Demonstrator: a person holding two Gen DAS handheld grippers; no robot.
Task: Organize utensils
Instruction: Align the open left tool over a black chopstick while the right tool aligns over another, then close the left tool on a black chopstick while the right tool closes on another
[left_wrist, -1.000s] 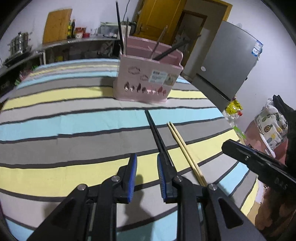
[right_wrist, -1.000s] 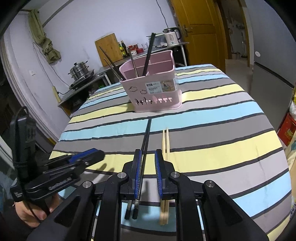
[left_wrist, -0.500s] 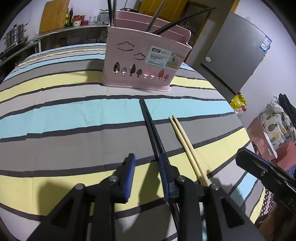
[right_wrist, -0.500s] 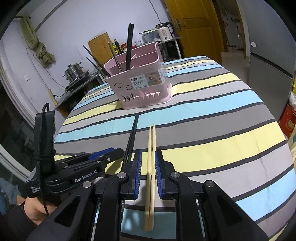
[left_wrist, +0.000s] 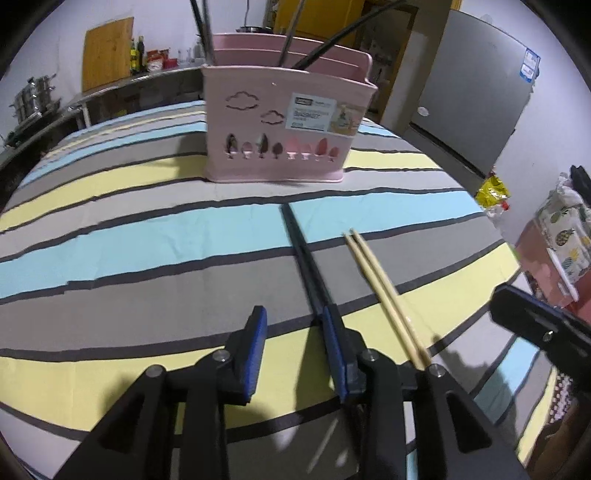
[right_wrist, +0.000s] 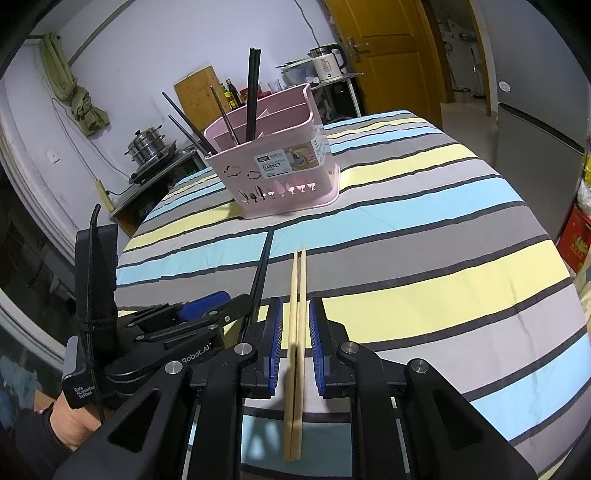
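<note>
Your right gripper (right_wrist: 295, 343) sits low over the counter (right_wrist: 424, 258), fingers (right_wrist: 275, 339) parted with the wooden chopsticks (right_wrist: 297, 325) lying between the blue pads. There is a gap on both sides, so no contact that I can see. The pair lies flat and side by side on the striped cloth, tips pointing toward the pink basket (right_wrist: 275, 173).

Your left gripper (left_wrist: 295, 347) is also spread, nothing between the fingers (left_wrist: 255, 347). The black chopsticks (left_wrist: 304, 258) run just along the outer side of its right-hand finger (touching or merely beside it, I cannot tell). In the right wrist view the same black pair (right_wrist: 260, 273) passes between the two grippers, and the left gripper (right_wrist: 199, 314) sits just beside yours.

The wooden chopsticks (left_wrist: 384, 291) show in the left view too, further right, near the black ones but apart from them.

The basket (left_wrist: 284, 122) stands upright further back on the counter (left_wrist: 110, 240), well apart from both pairs. Several dark chopsticks (right_wrist: 253, 96) stick up out of its compartments, some leaning.
</note>
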